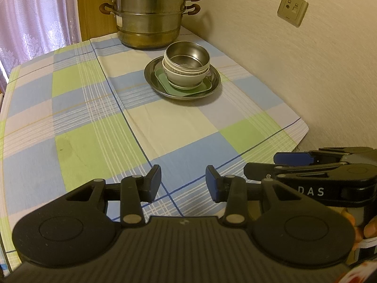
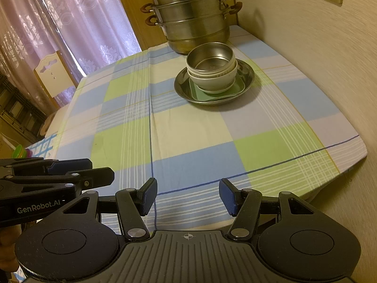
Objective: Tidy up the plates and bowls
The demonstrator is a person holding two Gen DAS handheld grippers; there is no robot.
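The dishes sat as one nested pile toward the far side of the checked tablecloth (image 1: 99, 127), upper centre-right of the left wrist view and upper centre of the right wrist view: a steel bowl (image 1: 187, 55) rested inside a white bowl (image 1: 186, 76), which stood on a green square plate (image 1: 181, 87), all carried by a round steel plate (image 1: 153, 80). Just behind the pile, in the top of both frames, stood a tiered steel steamer pot (image 1: 149, 14) against the wall. Both claws hung low at the near edge of the table, well apart from the pile and holding nothing. The left gripper (image 1: 183, 184) had its blue pads parted with bare cloth showing between them; the right gripper (image 2: 187, 195) stood spread somewhat wider, also empty. The two tools were side by side, each showing at the lower edge of the other's view. The pile lay ahead and up-frame from both, slightly right of the left claw's centreline and close to the right claw's own line, so the right hand seemed the better aimed, though neither looked clearly nearer. The pile had no long axis to favour; a reach straight forward over open cloth would likely meet the steel plate's near rim first.
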